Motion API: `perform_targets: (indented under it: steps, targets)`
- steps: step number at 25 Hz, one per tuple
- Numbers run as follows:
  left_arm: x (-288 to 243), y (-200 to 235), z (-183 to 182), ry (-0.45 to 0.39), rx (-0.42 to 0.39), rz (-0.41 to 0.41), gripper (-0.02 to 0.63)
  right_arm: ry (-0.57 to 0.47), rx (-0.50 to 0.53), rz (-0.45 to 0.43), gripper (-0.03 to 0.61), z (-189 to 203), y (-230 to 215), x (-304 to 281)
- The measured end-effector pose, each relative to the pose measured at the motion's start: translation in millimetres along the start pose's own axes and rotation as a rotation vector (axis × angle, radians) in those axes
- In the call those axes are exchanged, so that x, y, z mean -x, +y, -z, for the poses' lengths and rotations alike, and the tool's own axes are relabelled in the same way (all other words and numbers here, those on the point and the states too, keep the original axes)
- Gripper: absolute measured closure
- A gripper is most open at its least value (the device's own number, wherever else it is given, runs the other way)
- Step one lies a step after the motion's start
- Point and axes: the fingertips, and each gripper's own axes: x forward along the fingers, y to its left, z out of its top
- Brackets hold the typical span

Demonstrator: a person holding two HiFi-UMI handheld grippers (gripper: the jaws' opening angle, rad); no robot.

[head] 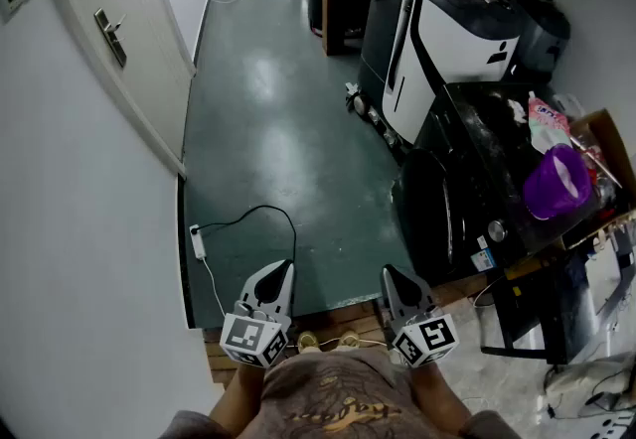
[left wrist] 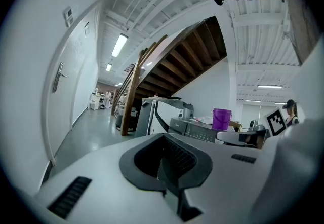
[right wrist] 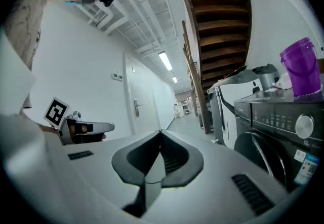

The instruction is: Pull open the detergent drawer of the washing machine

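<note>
The black washing machine (head: 459, 197) stands to my right, its door and control panel (right wrist: 277, 115) facing the green floor. From here I cannot make out the detergent drawer. A purple bucket (head: 555, 181) sits on top of the machine. Both grippers hang low and close to my body, short of the machine and apart from it. The left gripper (head: 282, 269) is shut with nothing between its jaws, and its pads (left wrist: 172, 159) meet. My right gripper (head: 391, 274) is shut and empty too, pointing level along the machine's front (right wrist: 160, 136).
A white and black appliance (head: 437, 30) stands beyond the washing machine. A white wall with a door (head: 109, 30) runs along the left. A cable with an adapter (head: 199, 240) lies on the floor ahead. A cardboard box (head: 601, 144) and a packet sit beside the bucket.
</note>
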Motion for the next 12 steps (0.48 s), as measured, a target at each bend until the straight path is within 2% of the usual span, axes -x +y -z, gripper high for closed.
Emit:
perform_targets:
  steps: [6,12]
  targets:
    - [14.8,-9.2,3.4,0.008,0.011,-0.045,0.594,0.009,-0.021,-0.067,0.577,-0.5,8.8,8.0]
    - [27.5,-20.0,11.6,-0.036,0.019,-0.11,0.594,0.016,-0.008,-0.155,0.577,5.4,10.4,19.4]
